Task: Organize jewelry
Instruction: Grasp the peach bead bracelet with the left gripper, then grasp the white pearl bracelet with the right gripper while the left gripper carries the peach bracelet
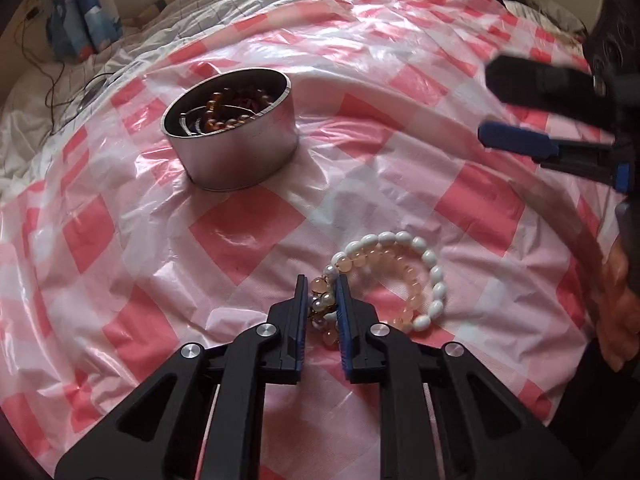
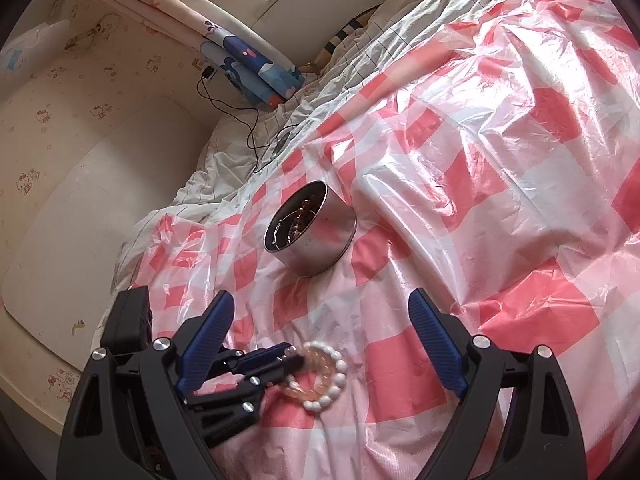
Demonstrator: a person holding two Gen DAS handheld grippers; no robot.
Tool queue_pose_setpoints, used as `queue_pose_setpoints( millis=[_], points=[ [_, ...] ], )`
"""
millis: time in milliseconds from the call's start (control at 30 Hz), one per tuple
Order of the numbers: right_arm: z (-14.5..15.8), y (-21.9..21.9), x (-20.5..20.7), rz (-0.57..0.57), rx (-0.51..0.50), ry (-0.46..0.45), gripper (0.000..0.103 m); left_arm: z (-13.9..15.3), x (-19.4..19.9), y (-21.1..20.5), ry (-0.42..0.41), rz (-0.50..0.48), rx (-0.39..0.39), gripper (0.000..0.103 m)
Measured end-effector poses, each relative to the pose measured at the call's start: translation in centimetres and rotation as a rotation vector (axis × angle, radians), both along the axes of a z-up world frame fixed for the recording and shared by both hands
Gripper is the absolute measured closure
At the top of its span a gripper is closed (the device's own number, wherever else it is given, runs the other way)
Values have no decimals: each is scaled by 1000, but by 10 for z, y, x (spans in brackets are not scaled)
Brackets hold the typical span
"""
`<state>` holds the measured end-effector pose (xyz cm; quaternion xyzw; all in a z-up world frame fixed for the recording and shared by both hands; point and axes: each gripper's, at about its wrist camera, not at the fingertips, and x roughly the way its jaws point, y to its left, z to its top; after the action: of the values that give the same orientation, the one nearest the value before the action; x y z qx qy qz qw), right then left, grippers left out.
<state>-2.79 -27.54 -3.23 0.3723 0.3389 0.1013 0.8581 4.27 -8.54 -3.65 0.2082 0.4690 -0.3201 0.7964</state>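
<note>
While clamped, bracelets [image 1: 384, 276] inside left gripper [image 1: 323, 284].

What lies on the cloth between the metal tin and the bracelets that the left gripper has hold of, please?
Nothing: in the left wrist view only bare pink-checked plastic sheet lies between the metal tin and the bracelets pinched by the left gripper.

Left wrist view: steep downward, close over bracelets [image 1: 394, 280]. Right wrist view: shallower, from farther back, facing the wall. Shared: bracelets, tin [image 1: 236, 148], checked sheet [image 1: 400, 128], the other gripper.
</note>
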Motion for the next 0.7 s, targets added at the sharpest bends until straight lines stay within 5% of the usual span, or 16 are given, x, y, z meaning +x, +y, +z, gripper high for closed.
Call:
queue_pose_setpoints(
  millis=[333, 533, 567, 600, 667, 700],
  points=[
    [2, 38, 14, 119, -208, 59, 18, 20, 28, 52, 41, 160, -168, 96],
    [-23, 105, 35, 290, -596, 217, 19, 29, 44, 80, 13, 267, -192, 96],
    [-23, 113, 36, 311, -638, 213, 25, 29, 45, 83, 9, 277, -190, 96],
    [-21, 119, 35, 330, -659, 203, 49, 30, 47, 85, 5, 284, -189, 96],
    [-17, 122, 33, 330, -684, 190, 70, 32, 49, 88, 5, 291, -196, 96],
    [-16, 120, 32, 323, -676, 186, 90, 33, 49, 90, 3, 293, -199, 96]
  ],
)
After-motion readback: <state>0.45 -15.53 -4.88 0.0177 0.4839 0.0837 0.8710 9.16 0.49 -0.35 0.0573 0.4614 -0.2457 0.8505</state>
